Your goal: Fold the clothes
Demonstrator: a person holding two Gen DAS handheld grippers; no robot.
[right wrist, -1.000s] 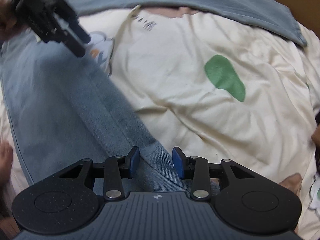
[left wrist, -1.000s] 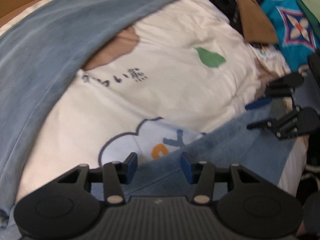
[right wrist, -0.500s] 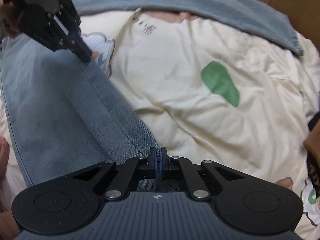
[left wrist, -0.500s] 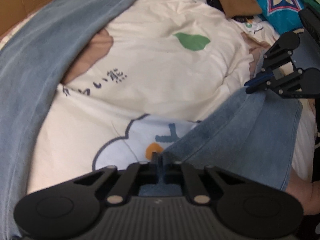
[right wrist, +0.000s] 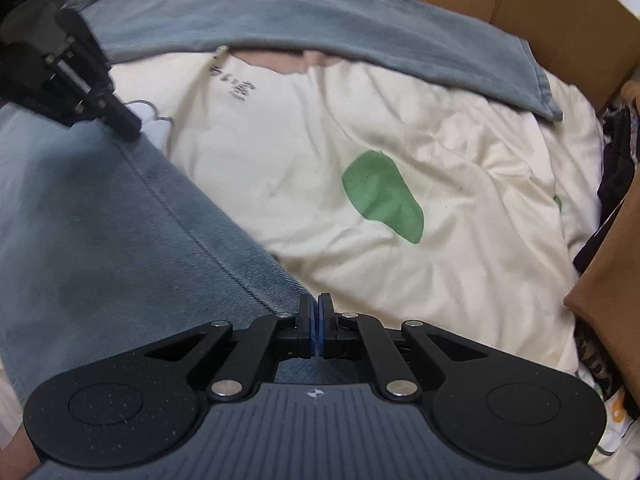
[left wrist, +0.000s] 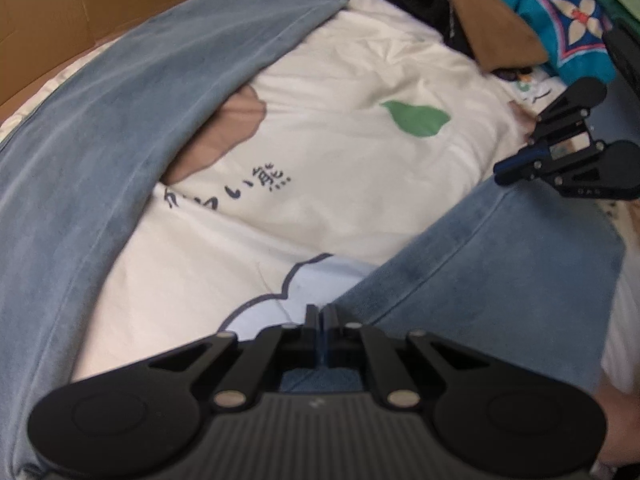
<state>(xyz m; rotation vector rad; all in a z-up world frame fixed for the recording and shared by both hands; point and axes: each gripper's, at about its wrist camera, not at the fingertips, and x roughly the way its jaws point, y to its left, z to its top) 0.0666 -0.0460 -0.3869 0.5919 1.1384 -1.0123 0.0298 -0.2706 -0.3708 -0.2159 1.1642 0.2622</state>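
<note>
Denim filled both views: the jeans [left wrist: 500, 264] lay spread on a cream printed sheet [left wrist: 360, 92], one leg near the hands, the other [right wrist: 320, 28] stretched along the far side by a cardboard wall [right wrist: 560, 12]. The left gripper [left wrist: 320, 320] and the right gripper [right wrist: 319, 312] had each just closed, jaws together on the near leg's edge, one at each side of it. How much cloth each pinch held could not be made out, since the fingertips hid the bite. A thin bite looked likely to slip once the leg was lifted, and the two layers of the leg might part, spoiling the fold. Uneven pulling could drag the sheet along or skew the seam. The waistband lay out of frame, and the clothes pile [left wrist: 500, 20] beyond was cut off.
</note>
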